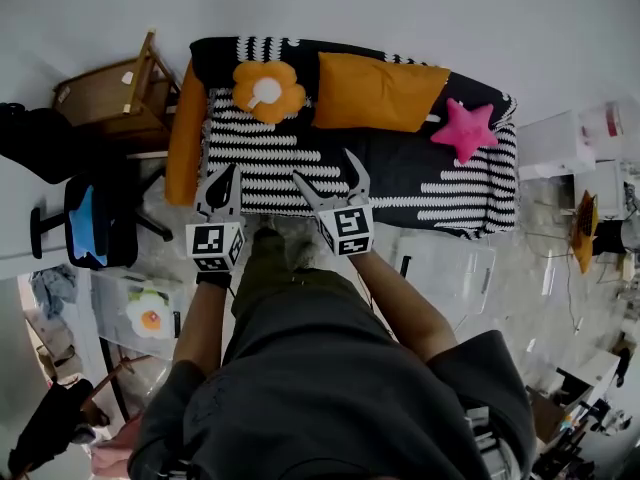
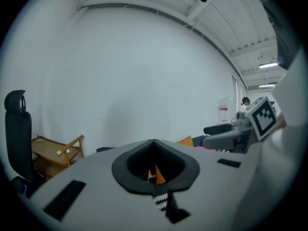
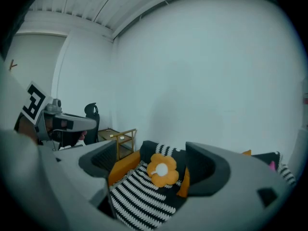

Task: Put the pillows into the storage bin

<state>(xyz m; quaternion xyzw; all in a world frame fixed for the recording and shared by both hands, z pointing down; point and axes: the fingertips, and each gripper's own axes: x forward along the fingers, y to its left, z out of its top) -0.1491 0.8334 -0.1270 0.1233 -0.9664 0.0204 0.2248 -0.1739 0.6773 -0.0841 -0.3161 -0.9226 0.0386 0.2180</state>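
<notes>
A sofa [image 1: 420, 183] with a black-and-white striped cover holds an orange flower pillow [image 1: 268, 90], an orange rectangular pillow [image 1: 378, 92] and a pink star pillow [image 1: 464, 128]. A long orange bolster [image 1: 183, 133] lies along its left end. My left gripper [image 1: 224, 186] hovers shut over the sofa's front edge, holding nothing. My right gripper [image 1: 326, 172] is open beside it, also empty. In the right gripper view the flower pillow [image 3: 162, 170] shows between the open jaws, well ahead of them. Only a slit of orange and stripes shows through the left gripper [image 2: 154, 174].
A clear bin [image 1: 112, 303] with a white flower cushion [image 1: 150, 313] inside stands on the floor at my left. Another clear bin [image 1: 455, 268] stands at my right. A wooden cart [image 1: 110, 93] and a black office chair [image 1: 95, 218] are left of the sofa; white equipment [image 1: 580, 143] is at right.
</notes>
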